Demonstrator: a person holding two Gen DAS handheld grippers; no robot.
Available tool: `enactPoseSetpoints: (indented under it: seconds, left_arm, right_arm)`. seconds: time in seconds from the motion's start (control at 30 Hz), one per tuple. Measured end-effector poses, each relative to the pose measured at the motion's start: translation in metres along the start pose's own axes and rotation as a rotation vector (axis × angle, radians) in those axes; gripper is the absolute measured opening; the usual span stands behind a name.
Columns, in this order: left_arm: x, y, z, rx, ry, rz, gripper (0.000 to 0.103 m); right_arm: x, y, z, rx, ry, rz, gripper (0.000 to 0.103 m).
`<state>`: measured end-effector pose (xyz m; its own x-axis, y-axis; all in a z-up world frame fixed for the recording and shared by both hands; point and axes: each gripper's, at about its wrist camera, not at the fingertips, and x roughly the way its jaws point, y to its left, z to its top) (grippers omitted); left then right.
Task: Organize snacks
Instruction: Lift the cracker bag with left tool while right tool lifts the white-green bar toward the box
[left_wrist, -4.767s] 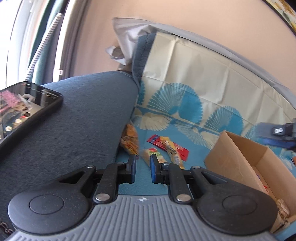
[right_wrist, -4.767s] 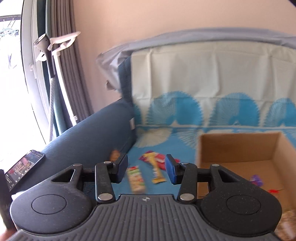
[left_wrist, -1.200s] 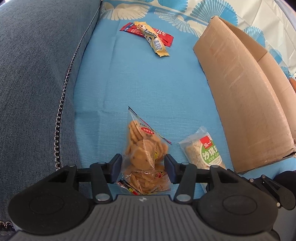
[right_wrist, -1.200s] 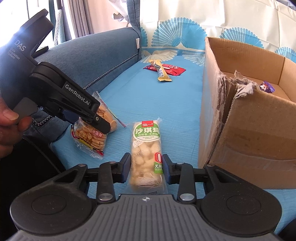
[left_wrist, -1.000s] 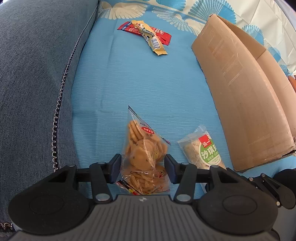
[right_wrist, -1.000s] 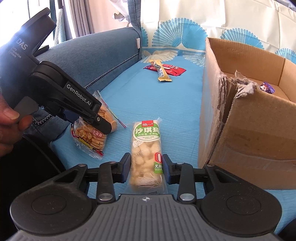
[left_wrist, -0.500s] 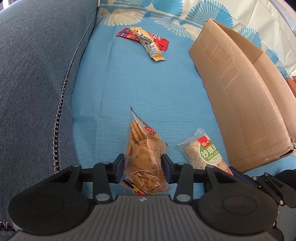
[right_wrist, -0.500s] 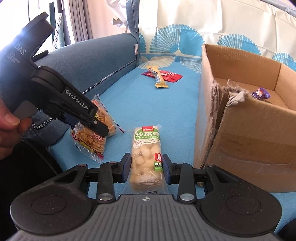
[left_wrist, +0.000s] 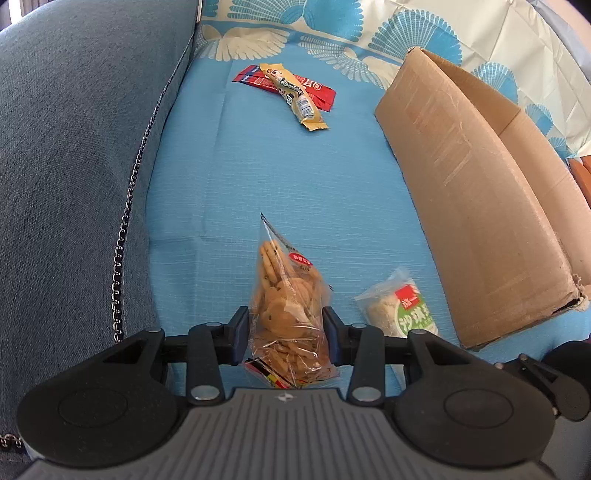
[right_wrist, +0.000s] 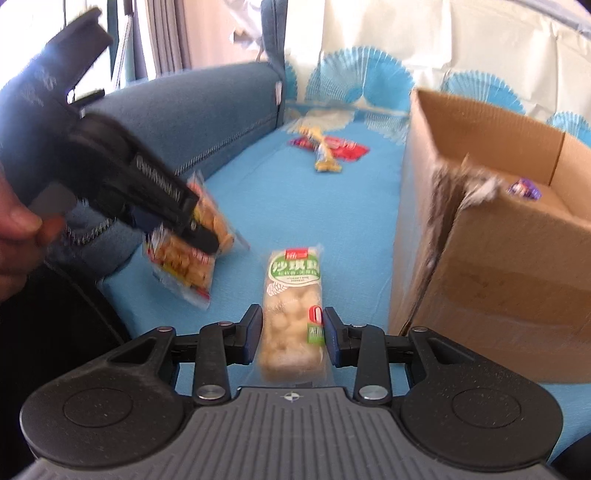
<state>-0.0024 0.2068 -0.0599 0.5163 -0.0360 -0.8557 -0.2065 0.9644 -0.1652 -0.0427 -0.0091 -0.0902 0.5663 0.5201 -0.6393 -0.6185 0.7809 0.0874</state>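
Note:
My left gripper (left_wrist: 283, 332) is shut on a clear bag of cookies (left_wrist: 286, 306) and holds it off the blue sofa cover; the bag also shows in the right wrist view (right_wrist: 192, 243), pinched by the left gripper (right_wrist: 201, 230). My right gripper (right_wrist: 292, 334) is shut on a green-labelled rice cracker pack (right_wrist: 293, 306), which also shows in the left wrist view (left_wrist: 400, 306). An open cardboard box (right_wrist: 491, 236) stands just right of both packs, with a purple candy (right_wrist: 524, 189) inside.
A yellow snack bar (left_wrist: 295, 98) lies across red packets (left_wrist: 314, 88) at the back of the seat. The blue sofa armrest (left_wrist: 74, 166) rises on the left. The box's near corner (right_wrist: 454, 192) is torn.
Both grippers have closed on their packs. The left one has lifted the cookie bag off the seat; the right one has begun to raise the cracker pack.

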Motion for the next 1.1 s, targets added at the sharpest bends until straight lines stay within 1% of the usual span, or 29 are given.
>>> enactPoseSetpoints:
  seconds: [0.13, 0.23, 0.27, 0.3, 0.37, 0.47, 0.67, 0.8, 0.93, 1.03, 1.1]
  left_arm:
    - [-0.001, 0.001, 0.0, 0.001, -0.001, -0.001, 0.045]
    - [-0.001, -0.001, -0.001, 0.002, 0.0, -0.001, 0.045]
    - [-0.001, -0.001, -0.001, 0.002, -0.001, 0.0, 0.045]
    - [-0.001, 0.0, 0.0, 0.0, -0.002, 0.001, 0.045]
    - [-0.001, -0.001, 0.001, -0.006, -0.01, 0.002, 0.045]
    - [-0.005, -0.001, -0.001, -0.016, -0.032, 0.006, 0.045]
    - [-0.017, 0.006, -0.003, -0.063, -0.1, 0.006, 0.045]
    - [-0.027, 0.013, -0.005, -0.093, -0.147, 0.003, 0.045]
    - [-0.036, 0.018, -0.007, -0.113, -0.199, -0.017, 0.045]
    - [-0.041, 0.019, -0.008, -0.124, -0.227, -0.024, 0.045]
    - [-0.044, 0.017, -0.009, -0.114, -0.238, -0.021, 0.045]
  right_arm:
    - [0.004, 0.004, -0.003, -0.018, 0.019, -0.011, 0.042]
    - [0.006, 0.005, -0.003, -0.022, 0.023, -0.015, 0.043]
    - [0.007, 0.005, -0.003, -0.025, 0.024, -0.015, 0.039]
    - [0.007, 0.006, -0.003, -0.032, 0.016, -0.02, 0.037]
    - [0.004, 0.008, -0.002, -0.053, -0.006, -0.031, 0.037]
    - [-0.006, 0.01, 0.0, -0.071, -0.041, -0.023, 0.037]
    - [-0.033, 0.016, 0.017, -0.106, -0.122, -0.029, 0.037]
    - [-0.054, 0.018, 0.033, -0.116, -0.178, -0.03, 0.037]
    - [-0.078, 0.015, 0.053, -0.119, -0.235, -0.034, 0.037]
    - [-0.102, 0.005, 0.071, -0.105, -0.29, -0.039, 0.037]
    - [-0.119, -0.005, 0.082, -0.086, -0.329, -0.044, 0.037]
